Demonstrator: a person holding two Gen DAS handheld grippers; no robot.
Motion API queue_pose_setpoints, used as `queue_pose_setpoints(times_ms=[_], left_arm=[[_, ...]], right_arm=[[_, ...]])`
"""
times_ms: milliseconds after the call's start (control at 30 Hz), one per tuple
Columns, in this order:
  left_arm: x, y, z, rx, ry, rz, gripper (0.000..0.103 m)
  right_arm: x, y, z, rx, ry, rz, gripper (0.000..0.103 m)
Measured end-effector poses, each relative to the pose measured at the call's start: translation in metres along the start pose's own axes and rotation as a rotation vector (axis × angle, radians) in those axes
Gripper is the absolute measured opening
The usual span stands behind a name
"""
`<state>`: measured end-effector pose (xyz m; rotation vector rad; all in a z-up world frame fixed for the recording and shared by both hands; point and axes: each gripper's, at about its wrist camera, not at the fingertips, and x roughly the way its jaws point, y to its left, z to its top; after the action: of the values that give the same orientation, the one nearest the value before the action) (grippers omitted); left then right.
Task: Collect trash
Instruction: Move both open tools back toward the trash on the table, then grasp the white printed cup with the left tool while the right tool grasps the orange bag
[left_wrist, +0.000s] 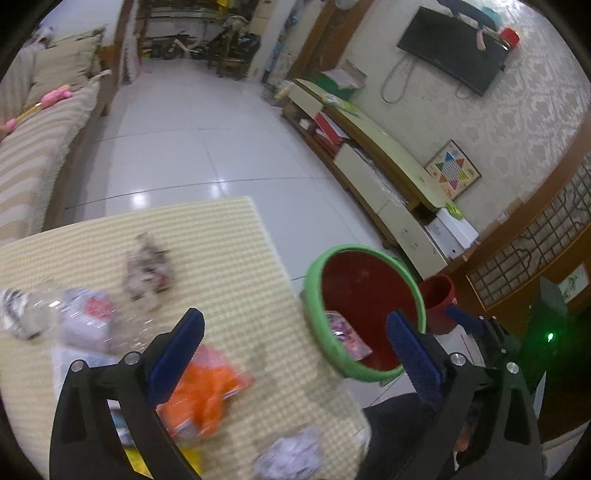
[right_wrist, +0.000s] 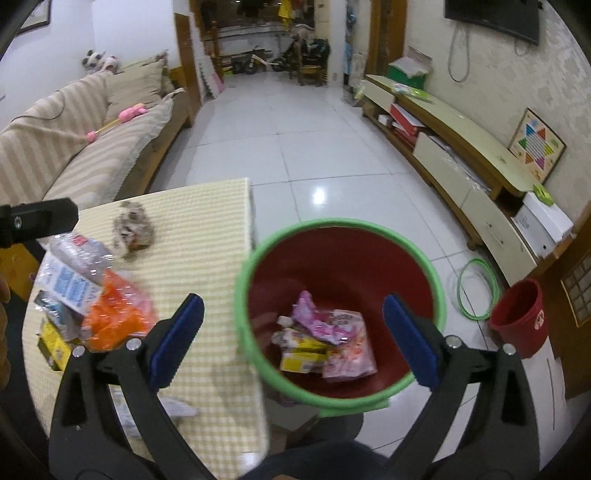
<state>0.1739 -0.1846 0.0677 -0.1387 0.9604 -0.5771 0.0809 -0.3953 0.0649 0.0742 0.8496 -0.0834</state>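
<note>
A red bin with a green rim (right_wrist: 340, 223) stands on the floor off the table's right edge. It holds pink wrappers (right_wrist: 332, 325) and a yellow carton (right_wrist: 303, 354). Above its mouth hangs my right gripper (right_wrist: 293, 341), open, with nothing between its blue pads. My left gripper (left_wrist: 295, 354) is open and empty too, over the table edge beside the bin (left_wrist: 314, 317). On the checked tablecloth (left_wrist: 221, 258) lie an orange wrapper (left_wrist: 207, 391), clear plastic (left_wrist: 85, 314), a crumpled brownish wrapper (left_wrist: 147, 269) and crumpled white paper (left_wrist: 288, 454).
A small red bucket (right_wrist: 517, 317) and a green hoop (right_wrist: 478, 288) sit on the white tile floor right of the bin. A long low cabinet (right_wrist: 461, 158) lines the right wall, and a striped sofa (right_wrist: 74, 147) the left. A person's dark-clothed leg (right_wrist: 314, 461) is below.
</note>
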Motion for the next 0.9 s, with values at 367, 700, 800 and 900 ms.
queue_pose_setpoints(times_ms=[367, 700, 800, 900], left_arm=[[-0.066, 0.098, -0.048, -0.114, -0.025, 0.129, 0.095], [-0.084, 0.168, -0.100, -0.243, 0.016, 0.197, 0.095], [-0.080, 0.173, -0.111, -0.257, 0.033, 0.199, 0.095], [-0.071, 0.175, -0.122, -0.271, 0.057, 0.188, 0.095]], right_arm=[[0.002, 0.083, -0.003, -0.073, 0.035, 0.111, 0.098], [0.022, 0.145, -0.026, -0.138, 0.101, 0.195, 0.098], [0.026, 0.154, -0.030, -0.151, 0.118, 0.207, 0.098], [0.032, 0.161, -0.033, -0.164, 0.133, 0.213, 0.098]])
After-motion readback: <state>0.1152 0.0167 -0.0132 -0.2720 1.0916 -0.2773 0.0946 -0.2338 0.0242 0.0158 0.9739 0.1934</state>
